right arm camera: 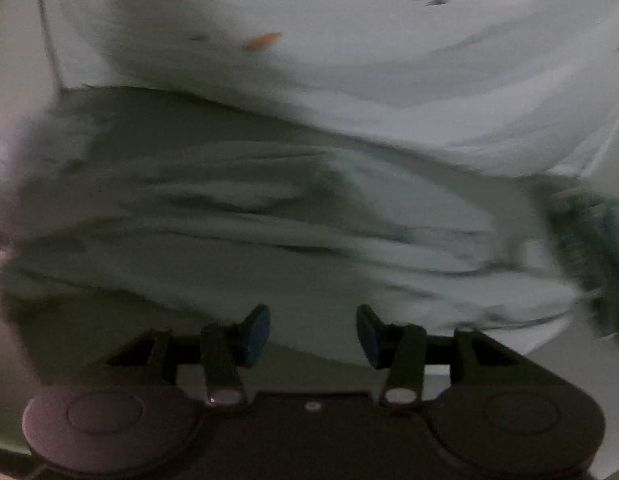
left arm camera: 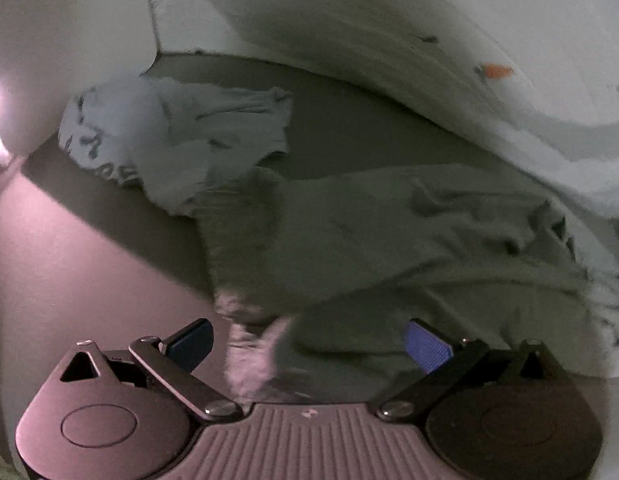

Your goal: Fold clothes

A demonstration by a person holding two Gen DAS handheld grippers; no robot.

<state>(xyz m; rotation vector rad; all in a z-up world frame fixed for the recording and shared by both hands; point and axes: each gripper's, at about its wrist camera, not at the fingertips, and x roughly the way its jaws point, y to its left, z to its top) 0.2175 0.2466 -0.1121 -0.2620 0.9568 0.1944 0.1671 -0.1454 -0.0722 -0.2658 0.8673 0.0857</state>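
Observation:
A grey-green garment (left arm camera: 389,248) lies rumpled on the pale surface (left arm camera: 69,264), one fuzzy corner reaching between the fingers of my left gripper (left arm camera: 309,342). That gripper is open wide, its blue pads apart, nothing pinched. Behind it lies a white printed garment (left arm camera: 157,140) in a heap. In the right wrist view the same grey-green garment (right arm camera: 249,216) fills the middle in long folds. My right gripper (right arm camera: 313,334) hovers over its near edge, open, with only a narrow gap between the pads and no cloth in it.
A large white sheet or pillow with small orange and dark marks (left arm camera: 389,40) rises at the back and right, also filling the top of the right wrist view (right arm camera: 349,40). A dark knitted or patterned fabric (right arm camera: 589,248) shows at the right edge. The light is dim.

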